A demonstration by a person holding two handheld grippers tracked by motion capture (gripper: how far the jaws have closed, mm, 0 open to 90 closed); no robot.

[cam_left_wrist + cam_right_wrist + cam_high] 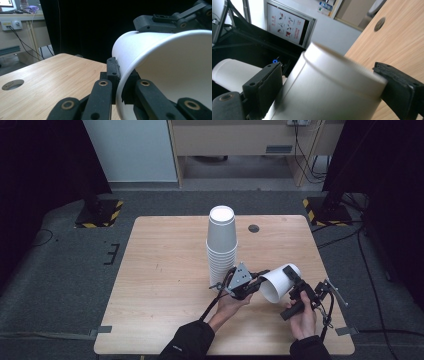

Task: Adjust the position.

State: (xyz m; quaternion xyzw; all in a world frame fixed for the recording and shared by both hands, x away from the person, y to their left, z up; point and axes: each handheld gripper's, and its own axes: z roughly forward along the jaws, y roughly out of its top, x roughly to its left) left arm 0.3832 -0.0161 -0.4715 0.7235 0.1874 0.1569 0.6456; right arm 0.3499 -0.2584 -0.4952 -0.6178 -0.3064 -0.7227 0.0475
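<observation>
Cups make up everything on the wooden table (165, 270). A tall stack of white paper cups (221, 247) stands upside down near the table's middle, each one nested inside the next, the topmost with its closed base facing up. What, if anything, lies under the stack cannot be told.

Just to the right of that stack, a single white paper cup (278, 282) is held on its side above the tabletop, between the two hand-held tools. Its open mouth faces the person's left and its base points away to the right. In the left gripper view the inside of this cup (175, 75) shows bare white wall; nothing is seen in the part of the interior that is visible.

The left gripper (250, 286) is clenched on the cup's rim: one black jaw sits outside the wall and the other inside the mouth, pinching the paper edge between them. The right gripper (295, 285) grasps the same cup across its body near the base end, and in the right gripper view its two padded jaws press on opposite sides of the cup (329, 92).

A round hole (254, 228) sits in the tabletop toward the far edge, behind and to the right of the stack.
</observation>
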